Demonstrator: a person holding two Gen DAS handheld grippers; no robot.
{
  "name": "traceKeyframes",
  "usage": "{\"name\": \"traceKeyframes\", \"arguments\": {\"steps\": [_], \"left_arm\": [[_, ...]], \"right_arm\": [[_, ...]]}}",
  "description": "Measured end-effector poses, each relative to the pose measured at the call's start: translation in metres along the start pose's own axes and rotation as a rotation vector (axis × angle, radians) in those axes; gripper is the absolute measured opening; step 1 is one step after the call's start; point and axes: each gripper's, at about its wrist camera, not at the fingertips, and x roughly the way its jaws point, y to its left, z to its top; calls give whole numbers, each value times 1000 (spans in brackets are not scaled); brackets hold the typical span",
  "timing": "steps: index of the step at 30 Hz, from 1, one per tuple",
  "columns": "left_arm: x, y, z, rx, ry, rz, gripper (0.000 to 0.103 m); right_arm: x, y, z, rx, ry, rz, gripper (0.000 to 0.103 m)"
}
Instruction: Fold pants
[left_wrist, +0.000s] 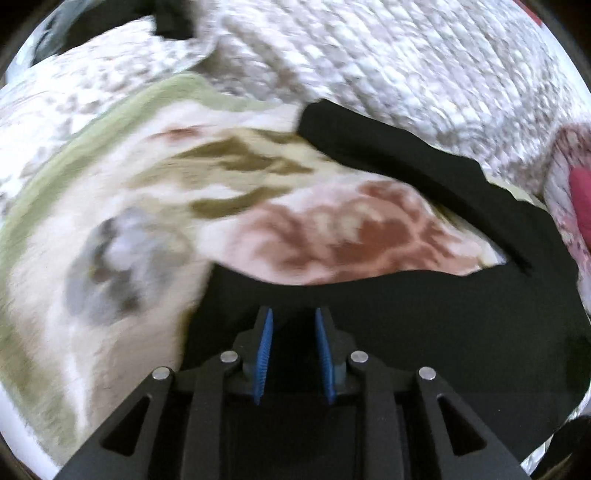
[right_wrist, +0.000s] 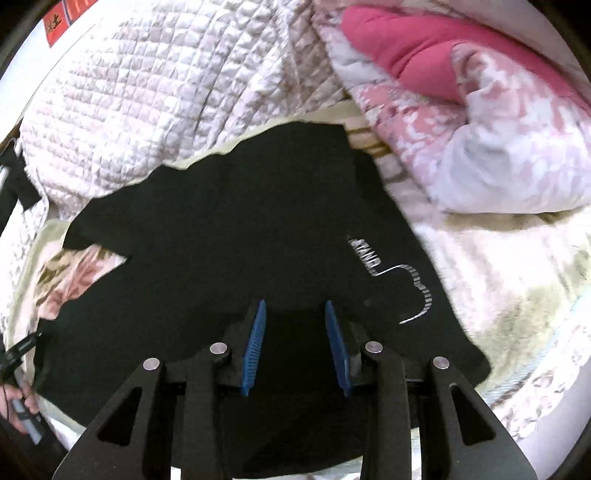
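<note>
Hovering over black pants (right_wrist: 229, 236): left gripper (left_wrist: 293, 314) and right gripper (right_wrist: 295, 306), both parted, empty.

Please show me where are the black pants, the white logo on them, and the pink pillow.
pants (right_wrist: 221, 240): right wrist view, plain black middle.
logo (right_wrist: 417, 284): right wrist view, striped curve.
pillow (right_wrist: 406, 48): right wrist view, pink upper surface.

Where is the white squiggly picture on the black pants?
In the right wrist view, the white logo sits on the black pants, right of the right gripper, near the pants' edge by the flowery bedspread.
</note>
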Motion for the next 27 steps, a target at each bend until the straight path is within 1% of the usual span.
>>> {"name": "traceKeyframes", "arguments": {"steps": [2, 4, 6, 8, 10, 12, 13, 14, 15, 18, 19, 21, 25, 27], "left_arm": [[-13, 3, -2, -12, -23, -23, 26], [-25, 1, -10, 4, -38, -53, 27], [-30, -6, -19, 22, -15, -101, 28], [-29, -14, -30, 43, 24, -133, 28], [-27, -23, -36, 71, 49, -149, 28], [-29, -30, -38, 92, 56, -155, 28], [-33, -33, -38, 102, 55, -169, 28], [-34, -37, -35, 110, 52, -182, 28], [-36, -40, -32, 114, 49, -189, 30], [-36, -52, -18, 139, 39, -207, 38], [-35, -56, -13, 152, 33, -212, 39], [-32, -65, 2, 185, 25, -237, 47], [-23, -78, 35, 245, -2, -245, 50], [-15, -81, 55, 251, -22, -245, 54]], "right_arm": [[-2, -2, 2, 5, -2, -5, 36], [4, -3, 1, -3, 33, -34, 36], [7, -4, 0, 17, 48, -38, 36], [3, -2, 0, 15, 47, -44, 36], [-3, 5, 1, 1, 35, -10, 36], [-8, 15, 2, -26, 26, 32, 40], [-8, 21, 2, -42, 25, 52, 50], [-6, 25, 3, -54, 29, 73, 58], [-3, 30, 3, -63, 36, 90, 59], [7, 43, 8, -93, 65, 133, 59], [10, 47, 10, -106, 71, 146, 59], [17, 57, 20, -148, 75, 168, 59], [34, 66, 42, -219, 77, 166, 59], [45, 69, 54, -261, 80, 152, 59]]}}
